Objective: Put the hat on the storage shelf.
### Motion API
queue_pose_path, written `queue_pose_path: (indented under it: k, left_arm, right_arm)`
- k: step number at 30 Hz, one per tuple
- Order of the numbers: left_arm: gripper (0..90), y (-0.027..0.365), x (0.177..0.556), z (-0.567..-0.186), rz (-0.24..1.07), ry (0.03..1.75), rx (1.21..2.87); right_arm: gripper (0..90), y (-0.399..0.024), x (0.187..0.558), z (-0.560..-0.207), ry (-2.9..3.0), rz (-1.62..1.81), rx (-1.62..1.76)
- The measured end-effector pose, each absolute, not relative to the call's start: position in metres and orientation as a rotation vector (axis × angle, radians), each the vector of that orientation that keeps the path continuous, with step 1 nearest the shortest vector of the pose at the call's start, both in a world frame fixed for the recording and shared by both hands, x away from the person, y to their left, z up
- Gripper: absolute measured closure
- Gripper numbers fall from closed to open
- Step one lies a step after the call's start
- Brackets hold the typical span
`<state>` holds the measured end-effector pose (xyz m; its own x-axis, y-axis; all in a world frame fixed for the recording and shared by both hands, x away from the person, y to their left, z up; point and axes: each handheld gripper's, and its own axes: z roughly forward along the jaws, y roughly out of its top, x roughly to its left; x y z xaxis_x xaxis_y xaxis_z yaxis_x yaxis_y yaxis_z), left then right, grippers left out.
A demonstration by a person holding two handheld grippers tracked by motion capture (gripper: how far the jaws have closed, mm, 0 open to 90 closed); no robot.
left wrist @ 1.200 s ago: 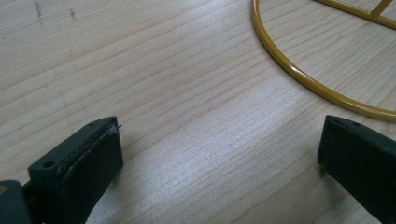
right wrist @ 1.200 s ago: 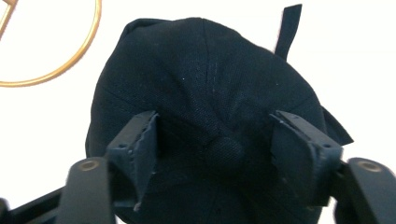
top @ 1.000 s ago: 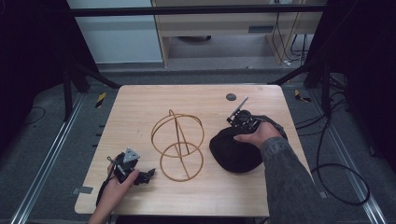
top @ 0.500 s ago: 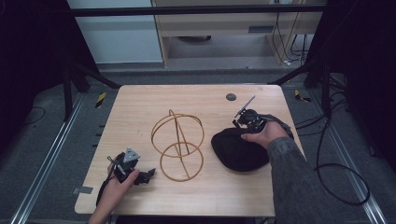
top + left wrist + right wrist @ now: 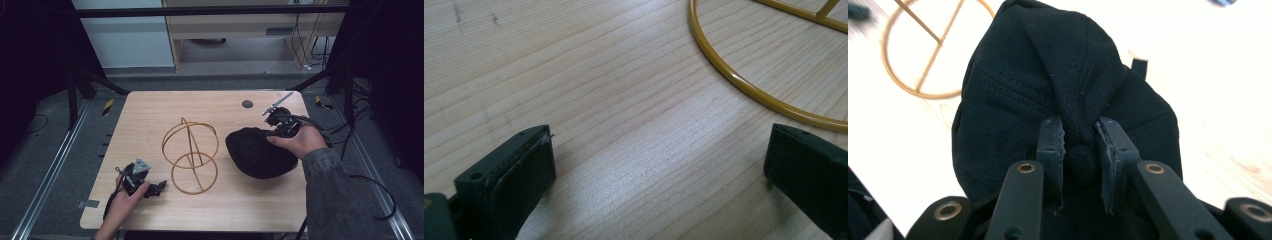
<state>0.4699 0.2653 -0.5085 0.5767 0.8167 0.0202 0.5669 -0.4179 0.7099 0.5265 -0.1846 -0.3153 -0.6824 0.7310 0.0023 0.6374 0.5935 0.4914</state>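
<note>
Black cap [image 5: 257, 152] sits at bench's [image 5: 150, 107] 3 o'clock side, crown button pinched between right gripper [image 5: 1080, 145] fingers, clenched on fabric. Gold wire stand [image 5: 191, 155] lies at 9 o'clock from cap, bench centre, nothing between. Left gripper [image 5: 159, 187] at 7 o'clock corner, fingers spread wide, grasping nothing, just beside stand's base ring.

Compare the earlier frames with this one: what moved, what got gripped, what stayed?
The right gripper closed on the top of the black cap, pinching the fabric, and began lifting it toward the table's right edge. The left gripper, open, and the gold wire stand stayed put.
</note>
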Motion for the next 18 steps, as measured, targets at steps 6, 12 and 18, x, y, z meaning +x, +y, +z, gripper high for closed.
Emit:
queue_pose_path:
  k: [6,12,18]
  left_arm:
    - [0.0,0.264,0.473,-0.508,0.474,1.081,2.147]
    - [0.0,0.265,0.472,-0.508,0.472,1.074,2.153]
    - [0.0,0.265,0.472,-0.508,0.475,1.078,2.149]
  right_arm:
    - [74.3,-0.199,0.515,-0.296,2.557,0.762,1.151]
    - [74.4,-0.217,0.507,-0.286,2.508,0.847,1.184]
    - [74.4,-0.223,0.498,-0.273,2.468,0.893,1.201]
